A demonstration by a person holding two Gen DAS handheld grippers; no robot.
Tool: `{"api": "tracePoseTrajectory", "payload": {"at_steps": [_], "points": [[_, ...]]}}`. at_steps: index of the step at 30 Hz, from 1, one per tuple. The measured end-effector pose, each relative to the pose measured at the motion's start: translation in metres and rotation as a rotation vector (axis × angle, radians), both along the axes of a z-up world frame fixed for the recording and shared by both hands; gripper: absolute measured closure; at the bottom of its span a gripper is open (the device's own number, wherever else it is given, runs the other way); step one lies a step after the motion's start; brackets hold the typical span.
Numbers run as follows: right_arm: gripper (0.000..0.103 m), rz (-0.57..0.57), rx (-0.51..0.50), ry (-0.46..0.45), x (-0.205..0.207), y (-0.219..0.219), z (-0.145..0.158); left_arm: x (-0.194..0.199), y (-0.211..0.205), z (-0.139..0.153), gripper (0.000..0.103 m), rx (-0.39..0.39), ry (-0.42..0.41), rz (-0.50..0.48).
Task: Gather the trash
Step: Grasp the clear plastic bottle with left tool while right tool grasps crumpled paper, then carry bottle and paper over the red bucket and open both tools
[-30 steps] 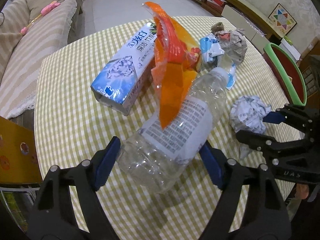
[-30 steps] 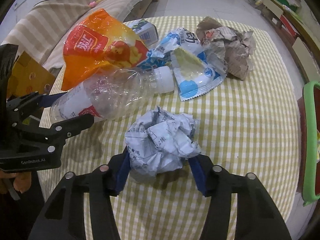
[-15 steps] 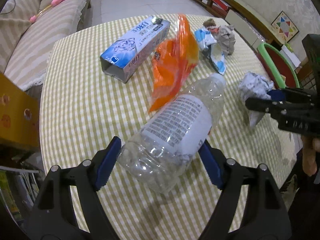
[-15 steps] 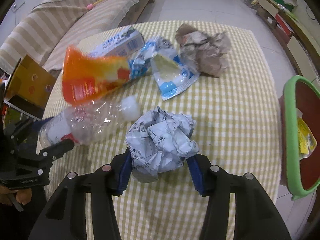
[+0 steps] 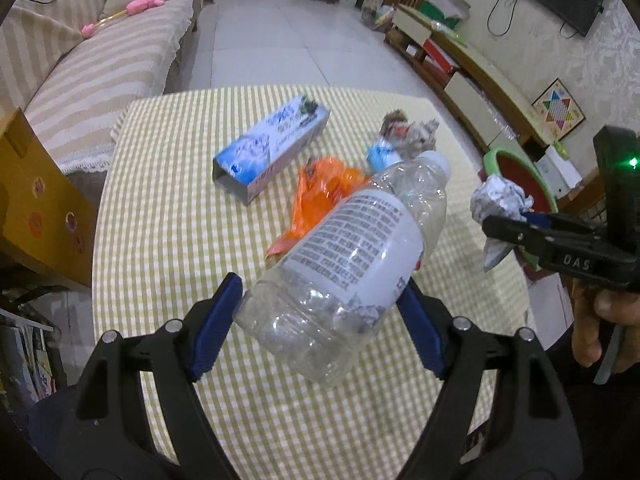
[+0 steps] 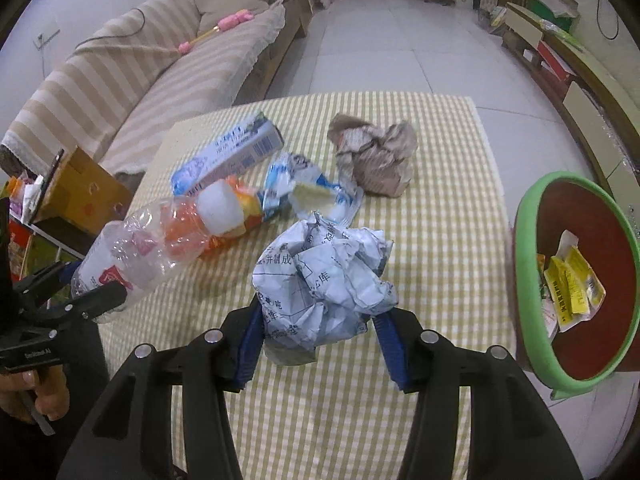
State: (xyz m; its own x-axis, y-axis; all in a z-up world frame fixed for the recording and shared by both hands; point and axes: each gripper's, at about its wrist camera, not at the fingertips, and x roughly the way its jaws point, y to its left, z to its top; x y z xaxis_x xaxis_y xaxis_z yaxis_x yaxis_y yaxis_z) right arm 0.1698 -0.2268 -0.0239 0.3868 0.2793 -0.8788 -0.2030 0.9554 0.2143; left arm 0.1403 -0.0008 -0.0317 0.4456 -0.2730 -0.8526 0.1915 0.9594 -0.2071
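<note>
Above the checked surface (image 5: 168, 216), our left tool (image 5: 320, 316) grips a clear plastic bottle (image 5: 352, 256). Our right tool (image 6: 320, 336) clamps a crumpled paper ball (image 6: 324, 280) beside the green-rimmed bin (image 6: 524, 248).

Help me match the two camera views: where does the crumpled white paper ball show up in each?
Left wrist view: paper ball at the right edge, held in the right gripper.
Right wrist view: paper ball at bottom centre, between that gripper's fingers.
Shared landmark: the green-rimmed bin.
</note>
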Motion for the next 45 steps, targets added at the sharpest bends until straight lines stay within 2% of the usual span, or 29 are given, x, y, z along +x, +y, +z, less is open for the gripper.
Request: {"api": "tracePoseTrajectory", "payload": {"at_steps": [11, 20, 30, 45], "points": [[0.054, -0.053, 0.014, -0.046, -0.003, -0.033, 0.023, 0.011, -0.028, 0.022, 0.027, -0.017, -0.042, -0.028], [0.054, -0.142, 0.032, -0.075, -0.004, -0.08, 0.037, 0.028, -0.07, 0.032, 0.027, -0.017, -0.064, -0.089], [0.054, -0.244, 0.024, -0.1, -0.01, -0.134, 0.045, 0.05, -0.145, 0.046, 0.027, -0.045, -0.098, -0.199], [0.054, -0.435, 0.015, -0.125, -0.014, -0.231, 0.054, 0.071, -0.248, 0.052, 0.027, -0.097, -0.087, -0.331]]}}
